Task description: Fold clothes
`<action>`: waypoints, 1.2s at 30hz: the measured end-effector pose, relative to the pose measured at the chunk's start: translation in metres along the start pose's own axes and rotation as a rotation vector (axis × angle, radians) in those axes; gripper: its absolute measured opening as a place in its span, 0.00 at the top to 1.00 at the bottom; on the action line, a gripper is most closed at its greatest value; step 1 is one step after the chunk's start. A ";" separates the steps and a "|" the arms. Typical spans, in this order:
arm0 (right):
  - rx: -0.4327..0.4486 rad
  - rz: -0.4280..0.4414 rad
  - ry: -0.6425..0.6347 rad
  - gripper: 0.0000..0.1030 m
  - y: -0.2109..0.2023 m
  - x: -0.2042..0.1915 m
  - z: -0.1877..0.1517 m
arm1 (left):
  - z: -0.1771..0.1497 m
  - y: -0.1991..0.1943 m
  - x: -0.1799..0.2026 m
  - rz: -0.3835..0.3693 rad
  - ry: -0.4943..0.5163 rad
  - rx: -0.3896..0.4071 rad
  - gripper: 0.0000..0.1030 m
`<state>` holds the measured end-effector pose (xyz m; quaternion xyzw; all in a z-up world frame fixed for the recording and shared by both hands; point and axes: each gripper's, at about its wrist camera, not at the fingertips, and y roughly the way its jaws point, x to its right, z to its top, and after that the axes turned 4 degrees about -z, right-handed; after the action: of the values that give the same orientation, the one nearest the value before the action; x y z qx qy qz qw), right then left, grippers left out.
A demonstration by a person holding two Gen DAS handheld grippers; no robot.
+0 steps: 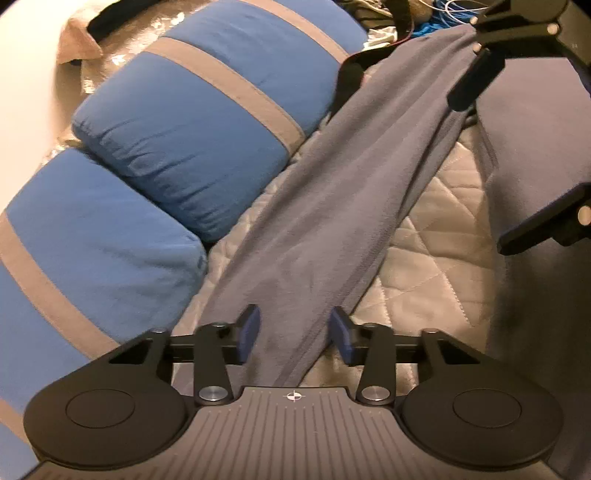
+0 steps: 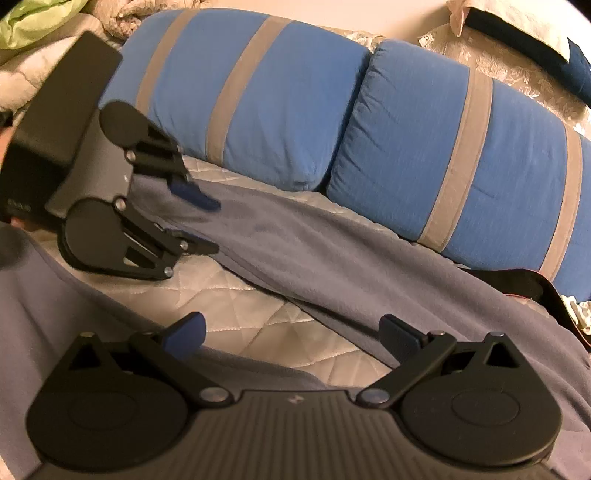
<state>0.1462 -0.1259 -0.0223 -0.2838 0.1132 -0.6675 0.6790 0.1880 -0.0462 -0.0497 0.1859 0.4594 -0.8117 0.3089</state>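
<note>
A grey-blue long-sleeved garment lies on the quilted bed cover, one sleeve stretched out diagonally. My left gripper is open, its blue-padded fingers on either side of the sleeve's end without closing on it. The right wrist view shows the same sleeve running from the left gripper toward the lower right. My right gripper is wide open just above the cover, where the sleeve meets the garment's body. From the left wrist view the right gripper hovers at the far end of the sleeve.
Two blue pillows with grey stripes lie along the sleeve's far side. A dark strap pokes out under one pillow. Clutter and cables sit beyond the bed; a lace cloth and a green item lie behind the pillows.
</note>
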 end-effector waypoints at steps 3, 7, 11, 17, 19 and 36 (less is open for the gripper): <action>-0.003 0.002 0.001 0.00 0.001 0.001 0.000 | -0.003 0.005 0.003 -0.031 0.022 0.001 0.76; -0.017 -0.008 0.006 0.00 0.005 0.001 0.000 | -0.005 0.006 0.003 -0.064 0.029 0.012 0.76; -0.025 -0.013 0.008 0.00 0.007 0.000 0.000 | -0.004 0.008 0.002 -0.082 0.015 0.006 0.76; -0.036 -0.031 0.008 0.00 0.012 0.002 -0.005 | 0.000 0.006 0.000 -0.064 0.002 0.018 0.94; -0.037 -0.037 0.009 0.00 0.014 0.003 -0.006 | 0.001 -0.001 -0.008 -0.039 -0.030 0.055 0.94; -0.038 -0.105 0.095 0.34 0.029 0.035 -0.003 | 0.014 -0.011 -0.026 0.061 -0.156 0.100 0.94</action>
<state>0.1721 -0.1623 -0.0320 -0.2700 0.1430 -0.7129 0.6312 0.1997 -0.0449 -0.0200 0.1514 0.3869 -0.8358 0.3588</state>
